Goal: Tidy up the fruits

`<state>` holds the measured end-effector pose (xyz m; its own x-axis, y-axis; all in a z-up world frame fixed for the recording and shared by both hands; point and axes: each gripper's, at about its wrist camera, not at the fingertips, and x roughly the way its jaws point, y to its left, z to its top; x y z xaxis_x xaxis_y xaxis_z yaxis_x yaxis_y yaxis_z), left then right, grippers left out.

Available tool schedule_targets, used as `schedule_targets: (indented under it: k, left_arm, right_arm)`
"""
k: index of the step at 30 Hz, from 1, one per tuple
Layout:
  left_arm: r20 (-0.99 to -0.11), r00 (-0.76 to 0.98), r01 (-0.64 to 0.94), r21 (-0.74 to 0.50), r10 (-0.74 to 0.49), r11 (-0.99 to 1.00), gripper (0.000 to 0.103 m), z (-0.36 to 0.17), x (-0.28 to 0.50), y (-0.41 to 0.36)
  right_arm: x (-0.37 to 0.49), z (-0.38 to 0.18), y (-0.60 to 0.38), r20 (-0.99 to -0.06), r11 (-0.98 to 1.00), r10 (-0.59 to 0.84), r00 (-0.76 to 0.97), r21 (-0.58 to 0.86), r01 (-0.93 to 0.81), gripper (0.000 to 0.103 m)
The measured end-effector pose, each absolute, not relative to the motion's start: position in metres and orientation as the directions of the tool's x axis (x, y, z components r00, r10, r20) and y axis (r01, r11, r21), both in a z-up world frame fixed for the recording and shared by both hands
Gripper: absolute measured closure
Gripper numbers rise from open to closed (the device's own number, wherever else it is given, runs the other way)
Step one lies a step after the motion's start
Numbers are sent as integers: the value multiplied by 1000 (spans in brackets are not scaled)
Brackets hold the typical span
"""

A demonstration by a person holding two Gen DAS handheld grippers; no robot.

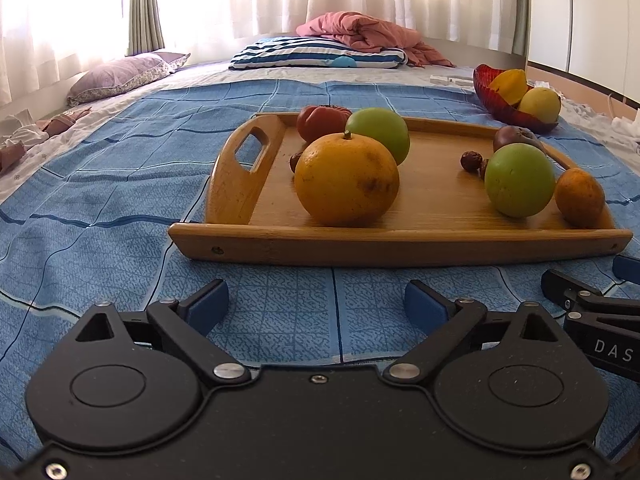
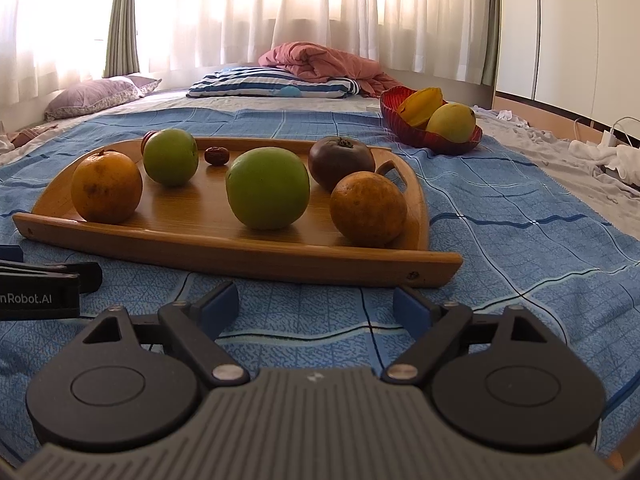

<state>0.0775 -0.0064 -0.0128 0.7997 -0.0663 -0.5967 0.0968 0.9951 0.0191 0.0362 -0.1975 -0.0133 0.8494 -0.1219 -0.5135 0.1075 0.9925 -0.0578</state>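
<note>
A wooden tray (image 1: 400, 244) (image 2: 240, 254) lies on the blue bedspread and holds several fruits. Among them are a large orange (image 1: 346, 179) (image 2: 106, 187), two green apples (image 1: 519, 180) (image 2: 267, 189) (image 1: 380, 130) (image 2: 170, 156), a smaller orange (image 1: 579, 197) (image 2: 368, 209), a dark purple fruit (image 2: 341, 162), a red tomato (image 1: 320, 121) and small dried dates (image 2: 216, 155). My left gripper (image 1: 316, 300) stands open over the bedspread in front of the tray, nothing between its fingers. My right gripper (image 2: 316, 305) is open the same way, near the tray's right front corner.
A red bowl (image 2: 430, 136) (image 1: 508, 114) behind the tray to the right holds a star fruit (image 2: 422, 106) and a yellow mango (image 2: 451, 122). Pillows and a pink blanket (image 2: 320, 62) lie at the bed's far end. White cloths and cables lie at the right edge.
</note>
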Motion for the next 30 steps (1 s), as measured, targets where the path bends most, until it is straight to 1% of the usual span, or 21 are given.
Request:
schedule_targets:
  k: [2, 3, 4, 8, 12, 30]
  left_arm:
    - [-594, 802, 96, 23, -63, 995, 7, -14, 78, -6]
    - [-592, 803, 95, 27, -61, 995, 7, -15, 78, -7]
    - [-591, 805, 94, 30, -58, 995, 6, -15, 77, -7]
    - [-596, 801, 83, 25, -52, 996, 0, -17, 79, -7]
    - [-593, 803, 82, 20, -54, 996, 0, -18, 79, -6]
    - [-604, 795, 82, 7, -61, 997, 0, -18, 80, -4]
  right_arm:
    - [38, -14, -197, -520, 993, -116, 846, -57, 102, 8]
    - [40, -15, -197, -529, 995, -103, 842, -57, 86, 4]
    - [41, -15, -196, -537, 996, -87, 839, -60, 65, 2]
    - [43, -16, -195, -543, 997, -70, 836, -65, 41, 2]
    - [44, -17, -195, -552, 998, -62, 832, -53, 39, 0]
    - [43, -20, -194, -549, 997, -66, 833, -60, 40, 0]
